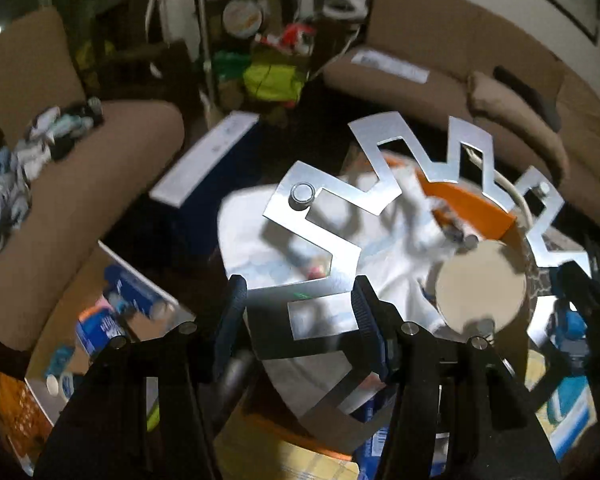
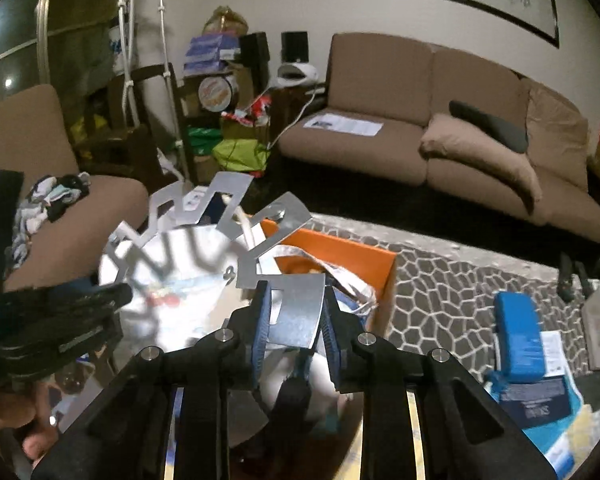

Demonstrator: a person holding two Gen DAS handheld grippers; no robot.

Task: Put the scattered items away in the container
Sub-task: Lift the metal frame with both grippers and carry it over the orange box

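silvery zigzag ring (image 1: 320,240) pinched by both grippers — left (image 1: 300,312), right (image 2: 294,312) — above the orange box (image 2: 352,258); carrying step, next lower it in and let go.

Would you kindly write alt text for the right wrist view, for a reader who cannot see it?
The right gripper is shut on one end of a flat silver zigzag metal piece, held above an open orange box containing a white bag. Behind stands a brown sofa; a blue case lies on the patterned rug.
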